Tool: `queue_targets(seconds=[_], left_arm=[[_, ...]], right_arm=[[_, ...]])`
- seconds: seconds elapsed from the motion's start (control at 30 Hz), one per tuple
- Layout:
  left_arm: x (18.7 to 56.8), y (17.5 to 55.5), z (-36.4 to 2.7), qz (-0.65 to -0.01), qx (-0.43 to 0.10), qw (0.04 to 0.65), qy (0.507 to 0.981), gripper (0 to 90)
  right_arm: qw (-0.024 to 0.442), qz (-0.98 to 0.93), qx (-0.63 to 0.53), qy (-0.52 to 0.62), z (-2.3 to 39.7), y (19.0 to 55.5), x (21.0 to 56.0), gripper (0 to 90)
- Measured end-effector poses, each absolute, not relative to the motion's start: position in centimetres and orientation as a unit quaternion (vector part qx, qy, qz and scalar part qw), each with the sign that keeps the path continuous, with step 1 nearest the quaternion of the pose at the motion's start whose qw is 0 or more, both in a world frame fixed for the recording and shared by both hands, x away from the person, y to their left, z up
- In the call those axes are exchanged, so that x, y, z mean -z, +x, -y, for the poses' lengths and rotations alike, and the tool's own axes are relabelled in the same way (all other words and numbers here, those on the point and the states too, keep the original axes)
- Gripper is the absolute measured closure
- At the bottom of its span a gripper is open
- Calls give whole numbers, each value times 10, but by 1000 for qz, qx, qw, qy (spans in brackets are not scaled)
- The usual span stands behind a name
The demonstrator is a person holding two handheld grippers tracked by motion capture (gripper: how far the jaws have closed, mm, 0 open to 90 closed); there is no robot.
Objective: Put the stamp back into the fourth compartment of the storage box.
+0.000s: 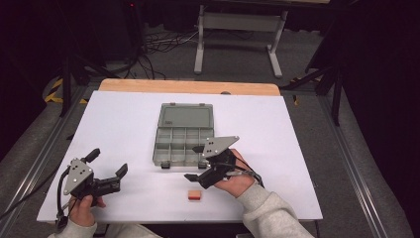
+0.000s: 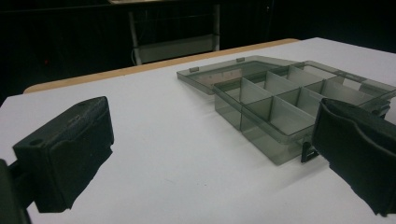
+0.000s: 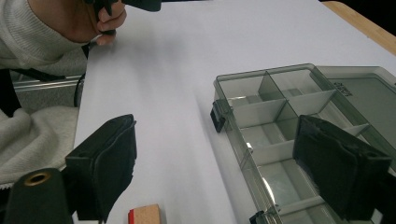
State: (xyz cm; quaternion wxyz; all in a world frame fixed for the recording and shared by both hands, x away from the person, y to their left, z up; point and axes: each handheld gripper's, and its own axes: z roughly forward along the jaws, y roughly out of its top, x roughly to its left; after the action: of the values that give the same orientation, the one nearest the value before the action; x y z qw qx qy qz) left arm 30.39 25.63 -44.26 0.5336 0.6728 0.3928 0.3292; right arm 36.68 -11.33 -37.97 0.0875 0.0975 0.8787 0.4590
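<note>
I am holding my right gripper point(image 1: 199, 162), jaws apart and empty, near the small block point(image 1: 194, 195) lying just in front of the open organizer box point(image 1: 184, 135); the block looks light, stiff and best pinched across its flat sides. My left gripper point(image 1: 106, 163) is gaping empty too.

White table top point(image 1: 124, 129), wooden far edge point(image 1: 188, 87), grey metal stand point(image 1: 240, 29), floor cables point(image 1: 163, 44)

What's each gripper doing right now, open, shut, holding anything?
Left gripper: open, holding nothing, hovering over bare table.
Right gripper: open, holding nothing, beside the open box, with the small block lying loose nearby.
</note>
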Motion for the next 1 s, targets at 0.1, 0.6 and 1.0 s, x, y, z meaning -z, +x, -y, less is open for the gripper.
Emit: queue_targets(seconds=[0.1, 0.6, 1.0], left_arm=[[443, 304, -256, -392, -329, 533, 674, 2], [442, 303, -257, -395, -329, 533, 672, 2], [443, 303, -257, -395, -329, 532, 673, 2]], right_arm=[[83, -884, -450, 96, 108, 368, 380, 143], [57, -907, -407, 96, 94, 371, 386, 205], [13, -929, -359, 92, 92, 373, 390, 264]])
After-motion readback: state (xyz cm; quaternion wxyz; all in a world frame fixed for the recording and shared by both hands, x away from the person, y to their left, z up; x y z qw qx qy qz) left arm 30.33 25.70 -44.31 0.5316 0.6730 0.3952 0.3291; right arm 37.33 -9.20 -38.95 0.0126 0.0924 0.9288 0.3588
